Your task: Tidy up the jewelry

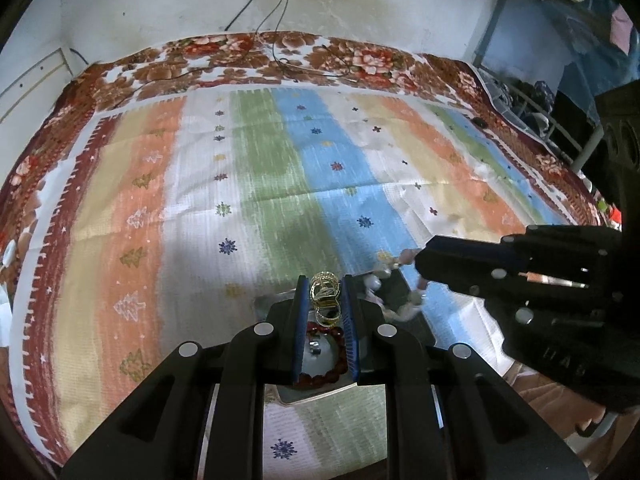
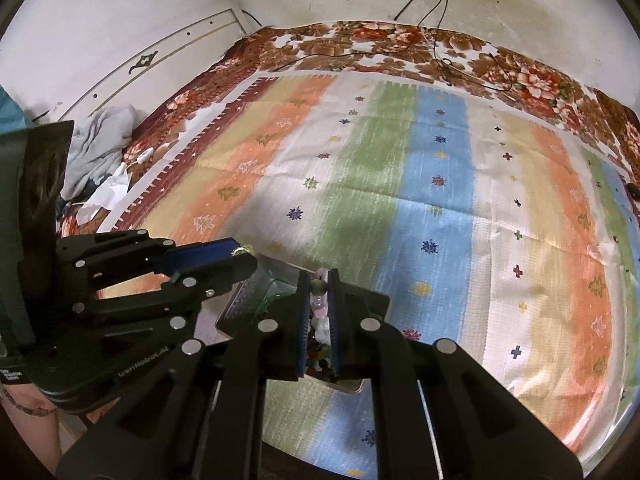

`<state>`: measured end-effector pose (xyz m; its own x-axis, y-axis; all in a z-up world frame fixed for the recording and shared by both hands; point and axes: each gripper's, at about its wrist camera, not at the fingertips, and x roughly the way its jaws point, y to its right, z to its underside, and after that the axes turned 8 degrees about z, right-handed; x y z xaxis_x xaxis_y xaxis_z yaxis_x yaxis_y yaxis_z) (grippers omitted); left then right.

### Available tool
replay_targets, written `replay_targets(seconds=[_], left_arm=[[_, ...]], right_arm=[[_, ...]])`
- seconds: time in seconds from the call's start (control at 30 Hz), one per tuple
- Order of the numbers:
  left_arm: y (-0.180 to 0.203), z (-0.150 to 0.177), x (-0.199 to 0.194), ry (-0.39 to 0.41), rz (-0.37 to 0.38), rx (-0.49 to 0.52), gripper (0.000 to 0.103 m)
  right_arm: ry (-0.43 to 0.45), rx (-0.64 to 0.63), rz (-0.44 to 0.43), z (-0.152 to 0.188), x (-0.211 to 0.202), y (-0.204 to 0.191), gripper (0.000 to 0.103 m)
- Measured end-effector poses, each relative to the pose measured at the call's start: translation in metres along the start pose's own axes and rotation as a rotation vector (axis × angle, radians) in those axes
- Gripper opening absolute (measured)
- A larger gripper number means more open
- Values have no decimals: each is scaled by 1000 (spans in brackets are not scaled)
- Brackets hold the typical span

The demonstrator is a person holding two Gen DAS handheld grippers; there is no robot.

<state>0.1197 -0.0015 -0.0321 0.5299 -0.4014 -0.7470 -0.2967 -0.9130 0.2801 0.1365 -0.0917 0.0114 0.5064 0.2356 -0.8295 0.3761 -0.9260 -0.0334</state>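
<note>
While both hover over the tray (image 1: pixel 320 394), left gripper (image 1: pixel 325 294) pinches gold bangles (image 1: pixel 325 292) at its tips; right gripper (image 2: pixel 319 286) is clamped on a bead string (image 2: pixel 320 308). Red bracelet (image 1: pixel 338 344) lies in the tray below left's fingers, likely sorted already.

Bed (image 1: pixel 132 80) under me, floral brown-red blanket over it. Striped mat (image 1: pixel 260 200) spread flat on blanket: orange, white, green, blue bands, small snowflake and tree motifs. Black cables (image 1: pixel 280 60) trail over far blanket edge from wall. Crumpled grey cloth (image 2: pixel 104 136) and white paper scraps (image 2: pixel 112 188) at left bed edge. Shallow tray (image 1: pixel 312 394) with jewelry sits on mat near me.
</note>
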Motion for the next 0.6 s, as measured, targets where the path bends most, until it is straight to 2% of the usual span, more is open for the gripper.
replay_targets(seconds=[0.17,0.2,0.23,0.27,0.3,0.43,0.53,0.6], left_arm=[[-3,3,5,-31,12,0,16],[-3,4,6,-33,21,0,16],[-3,4,6,-37,30,-2,25],[-2,5,7,-39,32,-1,36],[-2,5,7,-37,30,2,38],[-1,7,5,-35,33,-3,38],[-3,9,3,-30,24,-6,41],[-4,11,1,-26,18,-10,47]], right_arm=[[-2,23,6,2,1,5,13],[-1,27,11,3,0,6,22],[0,28,11,3,0,7,30],[5,31,11,3,-2,10,46],[8,33,8,3,-3,12,50],[17,59,3,7,-7,22,51],[18,58,6,11,-8,24,58],[26,55,10,13,-9,22,64]])
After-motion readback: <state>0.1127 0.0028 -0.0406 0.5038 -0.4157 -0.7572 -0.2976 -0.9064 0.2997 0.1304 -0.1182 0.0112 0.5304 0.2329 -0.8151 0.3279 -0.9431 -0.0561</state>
